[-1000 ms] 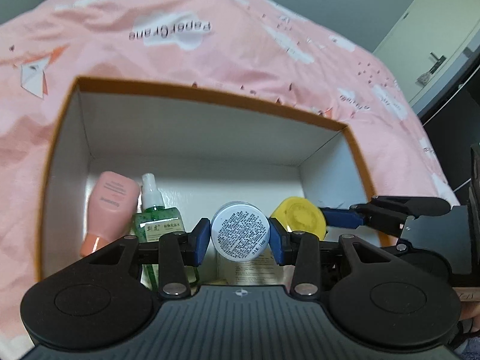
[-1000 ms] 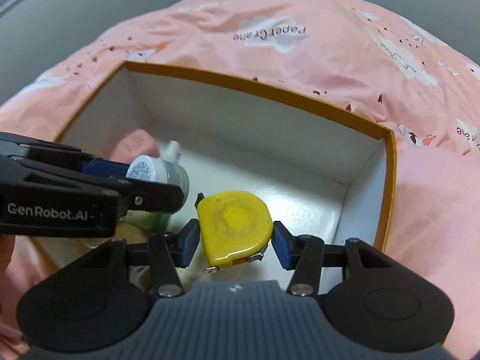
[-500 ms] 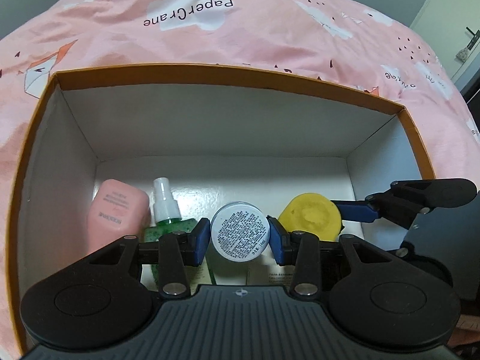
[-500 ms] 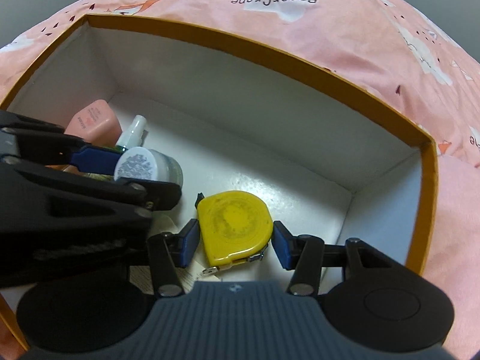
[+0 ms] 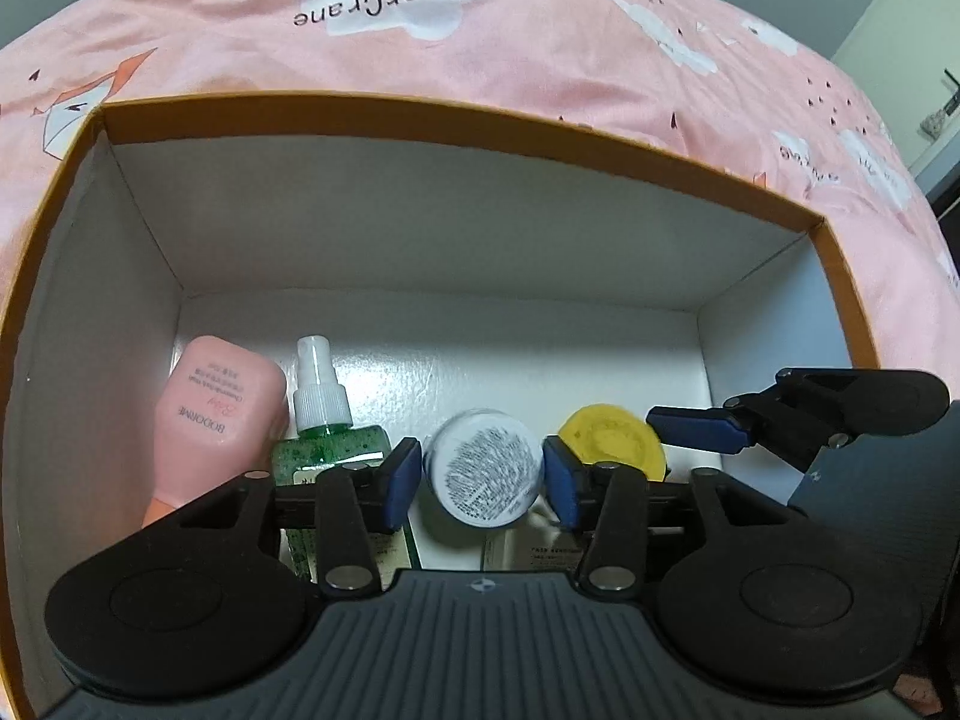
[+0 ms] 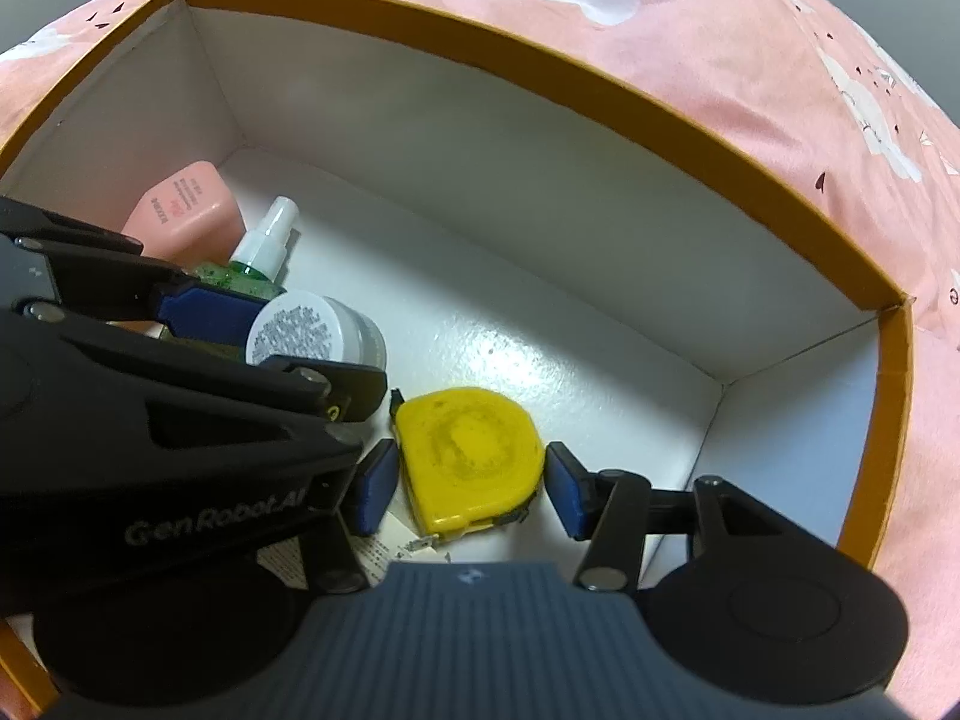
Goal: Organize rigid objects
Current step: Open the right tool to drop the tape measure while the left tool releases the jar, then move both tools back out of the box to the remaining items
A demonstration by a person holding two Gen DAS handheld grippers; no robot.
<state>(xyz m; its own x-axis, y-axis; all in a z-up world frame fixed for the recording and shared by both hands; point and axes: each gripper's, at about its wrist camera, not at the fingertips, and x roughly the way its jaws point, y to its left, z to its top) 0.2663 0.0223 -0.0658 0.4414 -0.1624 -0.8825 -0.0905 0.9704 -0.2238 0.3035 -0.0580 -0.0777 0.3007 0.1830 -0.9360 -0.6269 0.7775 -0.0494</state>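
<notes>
Orange-rimmed box (image 5: 456, 114), white inside, sits on pink bedding (image 5: 540, 48). Along its near side, in a row: pink bottle (image 5: 216, 414), green spray bottle (image 5: 327, 426), round white jar (image 5: 483, 468), yellow tape measure (image 6: 471, 459).

Left gripper (image 5: 480, 477): jaws have just been opening; the jar sits between them, a slim gap showing at each pad.

Right gripper (image 6: 462, 489): jaws have just been opening too; the tape measure rests on the box floor between them, pads clear of both sides.
</notes>
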